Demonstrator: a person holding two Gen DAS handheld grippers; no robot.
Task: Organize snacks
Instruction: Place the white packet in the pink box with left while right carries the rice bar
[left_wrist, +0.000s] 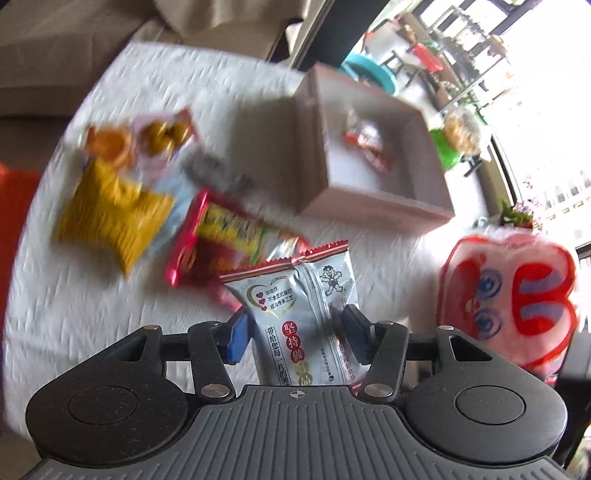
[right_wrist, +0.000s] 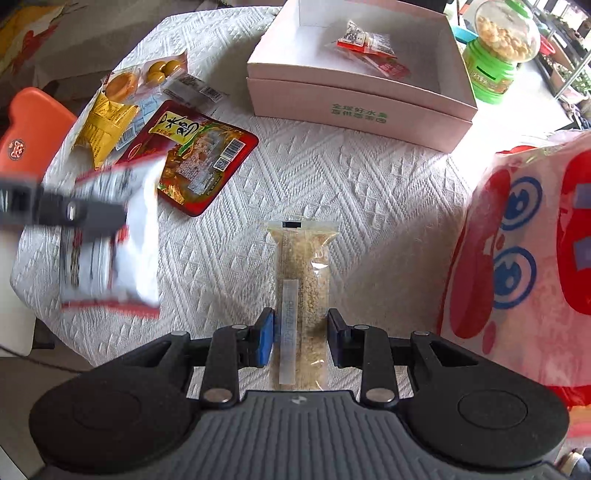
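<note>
I see my left gripper (left_wrist: 295, 328) closed on a silver snack packet with red serrated edge (left_wrist: 299, 314), held above the white textured tablecloth (left_wrist: 74, 295). Behind it lie a yellow bag (left_wrist: 110, 218) and a red packet (left_wrist: 214, 240). The open pink cardboard box (left_wrist: 314, 155) holds 1 small red-white packet (left_wrist: 369, 144).

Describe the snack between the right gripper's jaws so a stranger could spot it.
Start at the pink box, then come straight down the white tablecloth. The long clear packet of pale crumbs lies alone there; its neighbours are colourfully printed.
</note>
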